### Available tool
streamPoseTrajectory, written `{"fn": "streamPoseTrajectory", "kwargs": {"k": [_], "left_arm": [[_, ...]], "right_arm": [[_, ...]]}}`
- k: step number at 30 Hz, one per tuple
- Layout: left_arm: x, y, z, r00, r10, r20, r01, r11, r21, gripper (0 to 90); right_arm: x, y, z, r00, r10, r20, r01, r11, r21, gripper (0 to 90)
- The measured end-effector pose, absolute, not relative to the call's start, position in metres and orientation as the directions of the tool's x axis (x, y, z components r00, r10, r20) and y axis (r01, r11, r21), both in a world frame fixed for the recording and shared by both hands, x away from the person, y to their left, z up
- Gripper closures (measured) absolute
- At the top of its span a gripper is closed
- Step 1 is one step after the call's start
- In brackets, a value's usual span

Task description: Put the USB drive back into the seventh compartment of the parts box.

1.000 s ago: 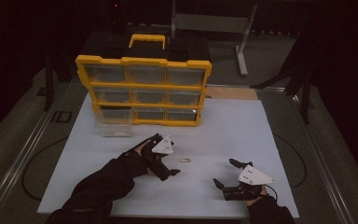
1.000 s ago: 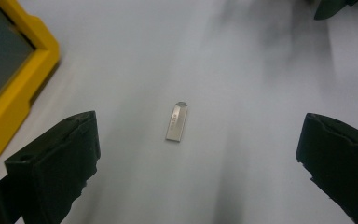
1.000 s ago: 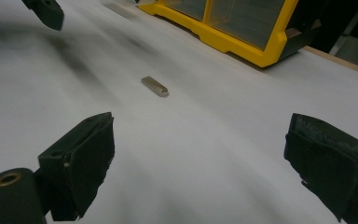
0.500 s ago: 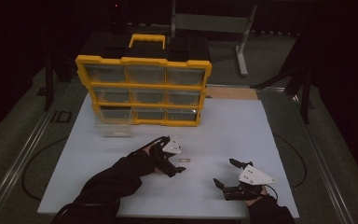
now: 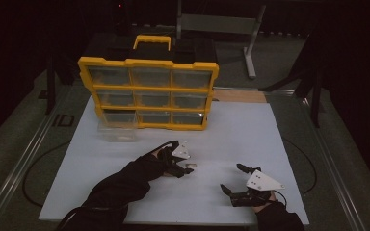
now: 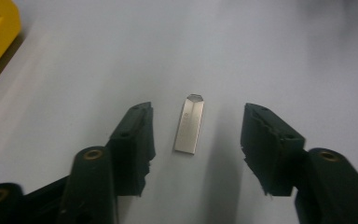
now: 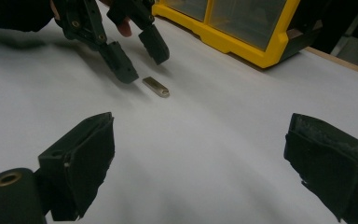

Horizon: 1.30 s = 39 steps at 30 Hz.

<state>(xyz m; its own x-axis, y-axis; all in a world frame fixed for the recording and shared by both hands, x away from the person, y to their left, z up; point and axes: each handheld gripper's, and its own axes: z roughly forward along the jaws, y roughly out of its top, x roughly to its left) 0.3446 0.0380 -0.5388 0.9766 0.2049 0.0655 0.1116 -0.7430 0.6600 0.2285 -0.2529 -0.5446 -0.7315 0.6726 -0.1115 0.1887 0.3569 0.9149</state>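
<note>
Metal tag (image 6: 189,123), marking unreadable

Left gripper (image 5: 185,167): near centre, angled down to the table, jaws part-spread and just been closing, pads touching nothing. Right gripper (image 5: 233,179): near right, low, jaws spread wide, nothing held

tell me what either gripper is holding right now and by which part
Nothing is held. The left gripper has its jaws closing around the small metal piece but not touching it; the right gripper is open on nothing.
</note>
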Motion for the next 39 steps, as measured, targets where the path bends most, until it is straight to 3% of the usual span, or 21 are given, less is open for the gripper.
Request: {"fn": "streamPoseTrajectory", "kwargs": {"k": [1, 5, 16, 18, 26, 39], "left_arm": [[0.345, 0.037, -0.54, 0.977, 0.205, 0.058, 0.116, -0.742, 0.661, 53.3], [0.348, 0.035, -0.543, 0.978, 0.202, 0.061, 0.115, -0.752, 0.649, 61.5], [0.352, 0.027, -0.546, 0.978, 0.199, 0.053, 0.119, -0.754, 0.647, 70.8], [0.351, 0.026, -0.546, 0.981, 0.188, 0.053, 0.11, -0.758, 0.643, 78.5], [0.353, 0.027, -0.545, 0.978, 0.206, 0.013, 0.149, -0.749, 0.646, 79.9], [0.348, 0.036, -0.528, 0.977, 0.208, 0.037, 0.14, -0.769, 0.623, 79.9]], "right_arm": [[0.228, -0.253, -0.545, -0.732, 0.673, -0.111, 0.189, 0.356, 0.915, 8.7], [0.229, -0.253, -0.545, -0.732, 0.672, -0.108, 0.191, 0.355, 0.915, 8.7], [0.229, -0.252, -0.545, -0.732, 0.672, -0.117, 0.186, 0.361, 0.914, 8.8], [0.229, -0.252, -0.544, -0.732, 0.671, -0.118, 0.184, 0.362, 0.914, 8.8], [0.229, -0.252, -0.545, -0.732, 0.671, -0.12, 0.185, 0.364, 0.913, 8.8], [0.229, -0.252, -0.544, -0.73, 0.673, -0.118, 0.185, 0.361, 0.914, 8.8]]}}
